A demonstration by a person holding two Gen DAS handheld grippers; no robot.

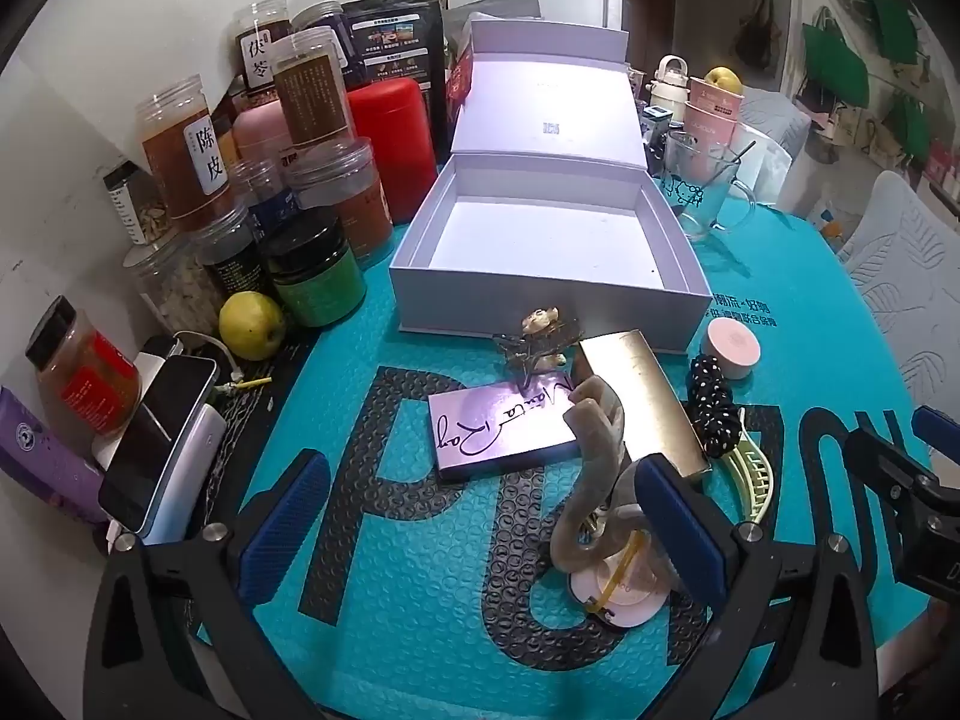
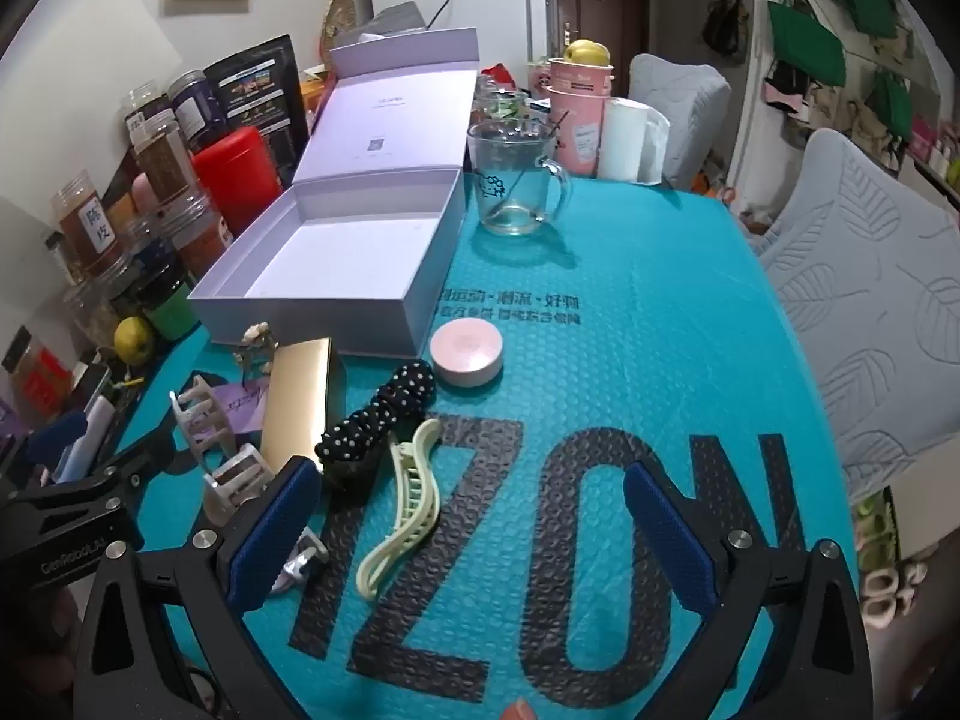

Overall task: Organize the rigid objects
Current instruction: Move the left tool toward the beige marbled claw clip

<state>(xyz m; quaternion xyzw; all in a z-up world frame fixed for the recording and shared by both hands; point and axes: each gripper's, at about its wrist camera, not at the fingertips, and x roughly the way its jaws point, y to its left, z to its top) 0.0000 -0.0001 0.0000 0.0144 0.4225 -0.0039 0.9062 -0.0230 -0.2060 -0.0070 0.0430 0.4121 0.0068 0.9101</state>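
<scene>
While tilted downward, both grippers (image 1: 480,528) (image 2: 474,546) hover wide open

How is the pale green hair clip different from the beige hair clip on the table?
The pale green hair clip is long, slim and curved; the beige hair clip is broad and bulky. The green one lies flat on the teal mat; the beige one stands raised, resting partly on a small round pink item. Both are toothed plastic claw clips, outside the open white box.
</scene>
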